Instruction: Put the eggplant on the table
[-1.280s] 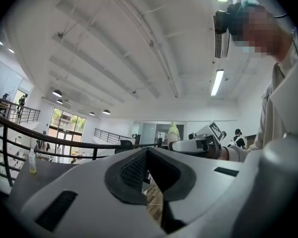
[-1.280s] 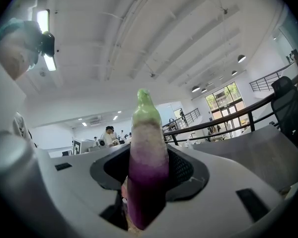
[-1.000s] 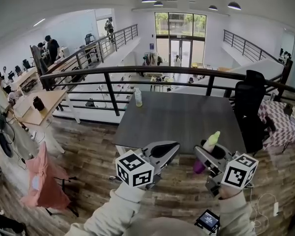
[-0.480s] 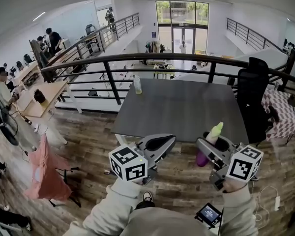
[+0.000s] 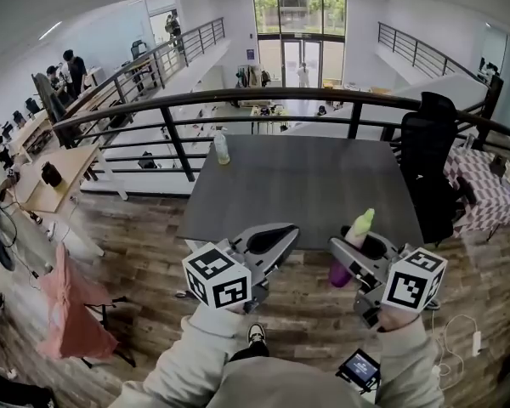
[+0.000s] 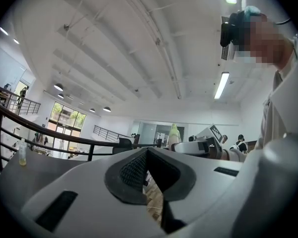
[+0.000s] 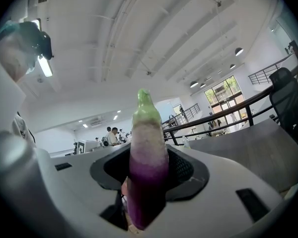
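The eggplant, purple below with a pale green tip, stands upright in my right gripper, which is shut on it just before the near edge of the grey table. In the right gripper view the eggplant fills the gap between the jaws, and the table lies to the right. My left gripper hangs beside it at the same edge, shut and holding nothing. In the left gripper view its jaws meet at the tips, and the eggplant's green tip shows beyond them.
A small clear bottle stands at the table's far left corner. A black railing runs behind the table, with an open drop beyond it. A black office chair stands at the table's right side. Wooden floor lies below my grippers.
Both grippers have moved forward and a little down toward the table's near edge. The eggplant is still held upright in the right one.
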Tool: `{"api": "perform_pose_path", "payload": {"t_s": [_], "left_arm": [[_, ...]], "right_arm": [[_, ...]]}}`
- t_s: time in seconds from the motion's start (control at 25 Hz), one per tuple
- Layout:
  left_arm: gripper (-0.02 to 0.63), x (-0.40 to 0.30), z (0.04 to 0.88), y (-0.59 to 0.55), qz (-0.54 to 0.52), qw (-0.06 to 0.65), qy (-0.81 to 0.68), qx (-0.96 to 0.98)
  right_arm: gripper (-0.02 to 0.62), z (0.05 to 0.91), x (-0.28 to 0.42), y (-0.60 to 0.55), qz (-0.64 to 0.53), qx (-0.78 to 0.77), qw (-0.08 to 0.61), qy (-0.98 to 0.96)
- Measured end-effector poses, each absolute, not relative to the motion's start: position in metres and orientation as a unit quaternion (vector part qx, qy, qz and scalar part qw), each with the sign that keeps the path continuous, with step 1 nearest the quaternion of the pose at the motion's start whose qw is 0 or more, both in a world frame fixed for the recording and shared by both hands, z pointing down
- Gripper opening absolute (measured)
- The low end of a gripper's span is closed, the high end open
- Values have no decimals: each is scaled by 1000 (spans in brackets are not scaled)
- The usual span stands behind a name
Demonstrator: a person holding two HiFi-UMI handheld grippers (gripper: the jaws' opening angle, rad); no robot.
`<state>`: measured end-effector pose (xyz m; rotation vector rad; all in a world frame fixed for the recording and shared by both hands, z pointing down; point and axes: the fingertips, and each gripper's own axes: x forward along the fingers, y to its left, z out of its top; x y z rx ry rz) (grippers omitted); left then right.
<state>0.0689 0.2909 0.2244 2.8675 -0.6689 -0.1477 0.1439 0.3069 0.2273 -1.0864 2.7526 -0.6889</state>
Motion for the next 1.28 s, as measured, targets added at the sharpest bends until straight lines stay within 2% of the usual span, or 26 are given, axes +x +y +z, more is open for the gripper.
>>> {"api": "perform_pose_path", "payload": {"t_s": [0.2, 0.56, 0.84, 1.28], "left_arm": [[6, 74, 234, 255, -37, 93, -218, 971], [6, 35, 247, 165, -43, 105, -232, 966], [6, -12, 263, 102, 8, 56, -253, 966], [6, -38, 280, 32, 5, 96, -257, 962]], "right_arm": [[199, 239, 140, 273, -241, -362, 50, 899], [199, 256, 110, 190, -268, -369, 46, 889], [199, 253, 63, 130, -264, -378, 30, 887], [199, 261, 60, 65, -277, -409, 20, 869]]}}
